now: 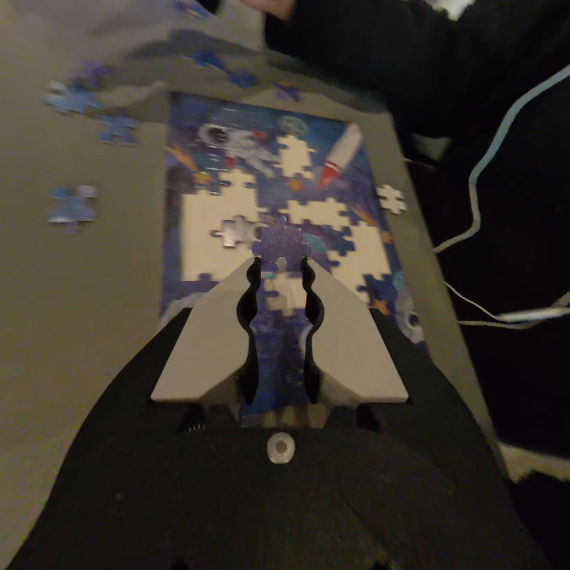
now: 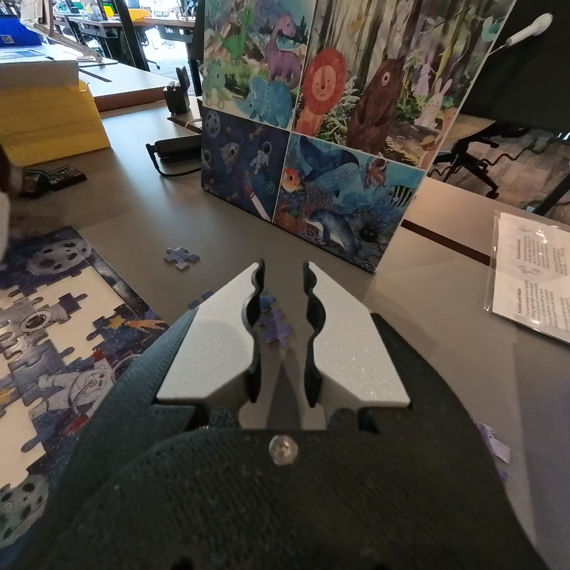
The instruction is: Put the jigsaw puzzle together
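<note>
Your puzzle (image 1: 271, 191) lies flat on the tabletop (image 1: 77, 308), a blue space scene with white gaps. A purple piece (image 1: 282, 246) sits pinched at your left gripper (image 1: 281, 262) tips above it. Loose pieces (image 2: 182, 256) lie scattered beside it.

A grey tabletop (image 2: 185, 197) filled the foreground of the right wrist view, lit brightly from the far side of the room. A yellow block with a white top (image 2: 46, 108) stood at its left edge, near small dark packets (image 2: 61, 177). An upright printed board of animal, sea and space scenes (image 2: 324, 117) rose at centre. A sleeved sheet of paper (image 2: 533, 277) lay to the right. Behind, an office chair's black wheeled base (image 2: 468, 160) sat on the floor, with more desks (image 2: 92, 21) beyond. The left wrist view was dim and blurred; pale cables (image 1: 481, 172) trailed past the table's edge.
</note>
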### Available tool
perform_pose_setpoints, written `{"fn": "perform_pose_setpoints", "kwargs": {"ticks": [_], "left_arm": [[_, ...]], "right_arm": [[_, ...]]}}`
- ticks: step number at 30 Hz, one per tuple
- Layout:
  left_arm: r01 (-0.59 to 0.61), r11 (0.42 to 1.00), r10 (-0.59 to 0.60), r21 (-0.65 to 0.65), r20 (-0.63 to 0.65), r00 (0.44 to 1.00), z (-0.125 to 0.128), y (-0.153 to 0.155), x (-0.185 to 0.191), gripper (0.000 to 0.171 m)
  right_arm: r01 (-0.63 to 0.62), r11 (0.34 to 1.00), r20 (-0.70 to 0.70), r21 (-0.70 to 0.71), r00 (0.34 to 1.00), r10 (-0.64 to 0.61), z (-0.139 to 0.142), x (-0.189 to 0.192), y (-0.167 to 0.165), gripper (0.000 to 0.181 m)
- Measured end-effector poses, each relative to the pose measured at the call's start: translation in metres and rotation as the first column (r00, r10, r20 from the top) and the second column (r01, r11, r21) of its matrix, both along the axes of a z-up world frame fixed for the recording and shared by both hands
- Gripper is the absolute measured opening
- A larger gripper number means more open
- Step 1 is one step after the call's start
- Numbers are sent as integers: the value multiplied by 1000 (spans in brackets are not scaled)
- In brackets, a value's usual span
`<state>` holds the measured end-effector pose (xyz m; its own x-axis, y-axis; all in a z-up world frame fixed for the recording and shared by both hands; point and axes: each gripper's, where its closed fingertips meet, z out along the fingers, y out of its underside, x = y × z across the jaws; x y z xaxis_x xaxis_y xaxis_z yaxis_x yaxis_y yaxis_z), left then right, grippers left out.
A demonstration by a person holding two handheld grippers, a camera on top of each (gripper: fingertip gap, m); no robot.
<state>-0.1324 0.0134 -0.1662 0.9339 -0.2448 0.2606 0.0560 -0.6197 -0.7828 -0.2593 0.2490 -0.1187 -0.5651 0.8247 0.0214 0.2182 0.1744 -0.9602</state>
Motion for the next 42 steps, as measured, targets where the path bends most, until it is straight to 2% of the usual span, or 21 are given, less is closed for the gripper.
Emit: {"fn": "perform_pose_setpoints", "kwargs": {"ticks": [2,3,7,9,12,17,18,20,22,23,27,31,42], "left_arm": [[95,995,-92,-37,79,993,-3,-8,20,24],[103,993,-97,-61,90,991,-8,-9,22,24],[79,981,-72,-175,45,996,-32,-12,17,30],[48,978,-47,-203,11,999,-38,-14,11,26],[32,983,-29,-178,18,999,-30,-15,10,31],[30,996,-28,-89,19,999,-14,-7,34,54],[19,995,-21,-101,-23,1000,-18,-7,39,59],[-77,991,54,-108,-196,979,-27,-5,33,68],[-211,975,173,-69,-359,917,-30,-5,16,68],[-249,967,214,-47,-377,901,-29,-5,14,69],[-276,960,248,-47,-310,918,-33,-6,25,90],[-306,945,243,-116,-379,893,-46,-11,20,94],[-368,921,299,-130,-372,879,-46,-28,1,95]], "right_arm": [[0,1000,2,0,1000,0,-1,0,0,24],[0,1000,3,-1,1000,0,-1,0,0,24],[-5,1000,4,-5,1000,5,-2,0,-1,23],[-10,1000,0,-4,1000,10,-1,1,-3,23],[-25,1000,-8,-1,1000,25,2,3,-9,23],[-40,998,-15,48,999,41,-1,5,-17,22],[-38,997,-17,63,999,39,-2,5,-18,22],[-37,996,-19,79,999,38,-3,5,-18,22],[-43,997,-15,70,999,45,-4,5,-20,22],[-48,997,-11,60,999,49,-4,5,-21,22],[-52,998,6,25,999,52,-6,4,-20,22],[-43,999,26,3,999,43,-11,2,-15,22],[-52,999,34,-10,998,52,-12,2,-17,22]]}}
